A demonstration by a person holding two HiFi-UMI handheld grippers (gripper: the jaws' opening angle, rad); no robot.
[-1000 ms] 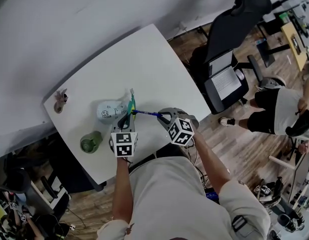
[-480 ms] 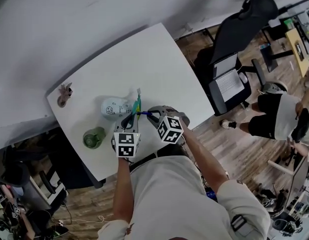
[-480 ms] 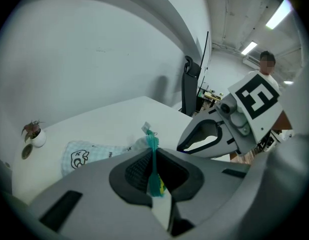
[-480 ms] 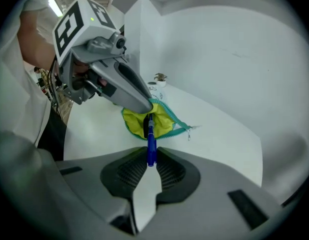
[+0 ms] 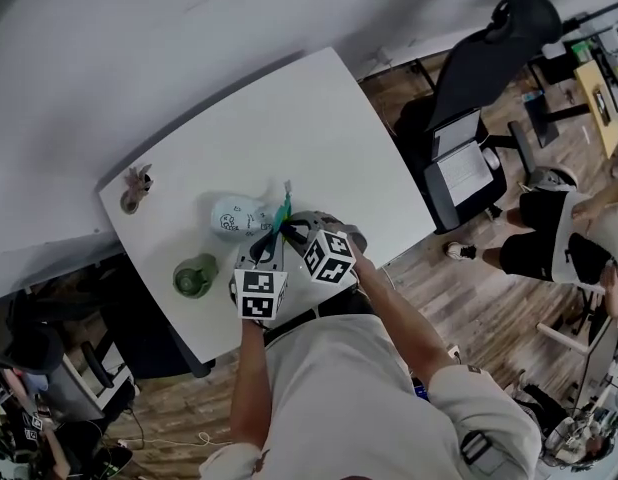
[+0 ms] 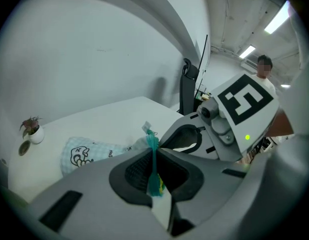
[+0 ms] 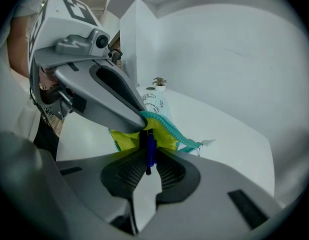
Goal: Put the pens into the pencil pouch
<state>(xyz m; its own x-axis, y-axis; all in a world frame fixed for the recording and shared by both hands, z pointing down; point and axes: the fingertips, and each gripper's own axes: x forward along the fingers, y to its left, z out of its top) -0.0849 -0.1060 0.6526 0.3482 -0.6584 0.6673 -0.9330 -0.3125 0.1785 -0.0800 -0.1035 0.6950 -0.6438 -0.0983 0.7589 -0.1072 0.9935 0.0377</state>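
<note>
While our left gripper [image 6: 153, 173] clamps the zipper edge of the pencil pouch [image 6: 87, 153] near the table's [image 5: 319, 128] front edge, our right gripper [image 7: 147, 160] pinches a blue pen [image 7: 151, 145] at its mouth, not yet released inside.

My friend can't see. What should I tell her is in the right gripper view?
The right gripper is shut on a blue pen whose far end points into the open, yellow-lined pencil pouch. The left gripper holds the pouch's edge over a white table.
</note>
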